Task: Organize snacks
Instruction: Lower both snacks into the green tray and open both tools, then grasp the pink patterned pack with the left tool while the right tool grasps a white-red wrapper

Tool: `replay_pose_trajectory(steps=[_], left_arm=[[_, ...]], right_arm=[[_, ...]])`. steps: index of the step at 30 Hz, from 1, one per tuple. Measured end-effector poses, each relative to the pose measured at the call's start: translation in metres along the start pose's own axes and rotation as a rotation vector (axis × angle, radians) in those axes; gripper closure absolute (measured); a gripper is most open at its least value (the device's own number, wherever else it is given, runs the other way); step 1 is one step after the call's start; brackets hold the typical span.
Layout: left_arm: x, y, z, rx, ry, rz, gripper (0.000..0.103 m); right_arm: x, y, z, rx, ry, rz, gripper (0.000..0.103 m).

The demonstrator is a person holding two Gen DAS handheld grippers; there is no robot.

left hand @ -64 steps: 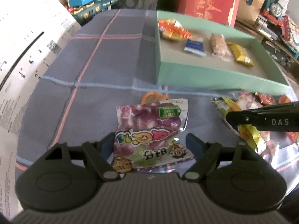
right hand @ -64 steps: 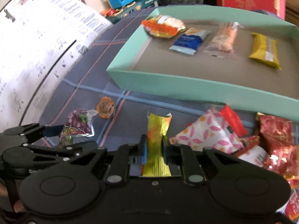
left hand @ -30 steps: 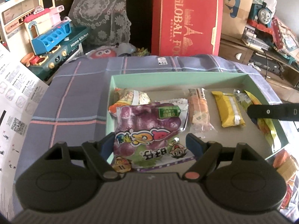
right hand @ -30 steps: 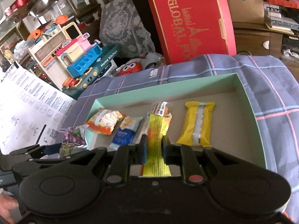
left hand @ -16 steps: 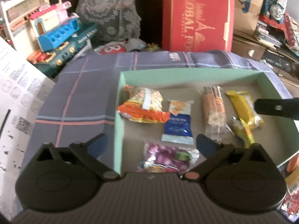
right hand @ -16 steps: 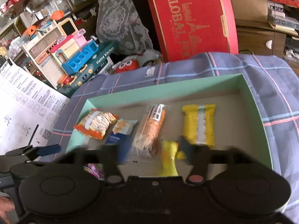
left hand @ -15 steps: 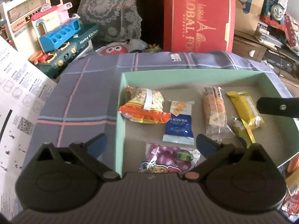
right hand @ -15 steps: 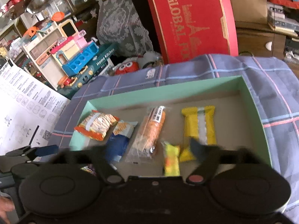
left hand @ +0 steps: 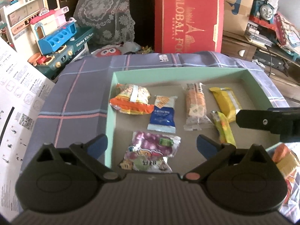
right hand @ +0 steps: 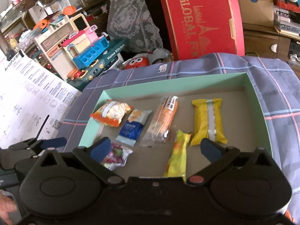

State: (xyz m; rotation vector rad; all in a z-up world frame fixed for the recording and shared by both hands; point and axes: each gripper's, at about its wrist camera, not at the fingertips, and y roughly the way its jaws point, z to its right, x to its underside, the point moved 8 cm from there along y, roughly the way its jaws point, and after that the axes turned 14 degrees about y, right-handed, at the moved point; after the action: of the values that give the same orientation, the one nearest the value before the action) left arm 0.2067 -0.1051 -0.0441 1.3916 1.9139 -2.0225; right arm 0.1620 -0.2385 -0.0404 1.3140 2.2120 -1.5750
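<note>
Bench draped in a purple plaid cloth [left hand: 78, 93] with pink and pale blue lines, set in a crowded room: beyond the jaws a lace cover [left hand: 106, 16], a red round-eyed plush [left hand: 107, 53], a cardboard carton with a bear print [left hand: 236, 5], and a blue tank-engine toy [left hand: 264, 13] far off to the right. Readable writing: "GLOBAL FO…" in gold on the upright red gift box [left hand: 189, 16] straight ahead, "Home Kitchen" on the toy kitchen set [left hand: 56, 39] ahead and to the left; a white printed sheet [left hand: 16, 97] with small icons and a QR code left of the left jaws, text too small to read. Mint-green tray [left hand: 110, 112] with a brown floor directly ahead of both pairs of jaws. Inside it, a far row: orange-and-white puffed bag [left hand: 131, 101], blue-and-white sachet [left hand: 163, 114] with unreadable white characters, clear-wrapped orange bar [left hand: 195, 105], yellow wrapped cake [left hand: 225, 101]. Nearer, a purple grape-print packet [left hand: 151, 151] with a green label, lying flat between and just beyond the left gripper [left hand: 151, 144] jaws, untouched. A slim yellow-green stick packet [right hand: 178, 153] lying flat between the right gripper [right hand: 155, 150] jaws, likewise untouched. Both pairs of jaws spread wide and released, grasping nothing. More wrappers in orange and yellow [left hand: 285, 159] loose on the cloth outside the tray, to the right of the left jaws.
</note>
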Motion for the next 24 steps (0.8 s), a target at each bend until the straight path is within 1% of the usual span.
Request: replay_pose_trajectory(steps=[5, 9, 12, 17, 21, 24], left_arm=[[0.012, -0.019, 0.012, 0.003, 0.018, 0.004, 0.000], [0.025, -0.031, 0.023, 0.008, 0.043, -0.001, 0.000], [0.038, -0.037, 0.034, 0.015, 0.062, -0.010, 0.000], [0.063, -0.036, 0.052, 0.047, 0.080, -0.052, 0.000], [0.080, -0.033, 0.072, 0.069, 0.118, -0.079, 0.000], [0.089, -0.030, 0.083, 0.054, 0.164, -0.089, 0.000]], right_arm=[[0.013, -0.021, 0.004, 0.010, -0.009, 0.019, 0.000], [0.028, -0.036, 0.012, 0.033, -0.013, 0.006, 0.000], [0.041, -0.046, 0.018, 0.025, -0.016, -0.008, 0.000], [0.061, -0.056, 0.032, 0.036, -0.024, -0.029, 0.000], [0.077, -0.059, 0.049, 0.063, -0.010, -0.054, 0.000], [0.090, -0.059, 0.059, 0.065, 0.025, -0.079, 0.000]])
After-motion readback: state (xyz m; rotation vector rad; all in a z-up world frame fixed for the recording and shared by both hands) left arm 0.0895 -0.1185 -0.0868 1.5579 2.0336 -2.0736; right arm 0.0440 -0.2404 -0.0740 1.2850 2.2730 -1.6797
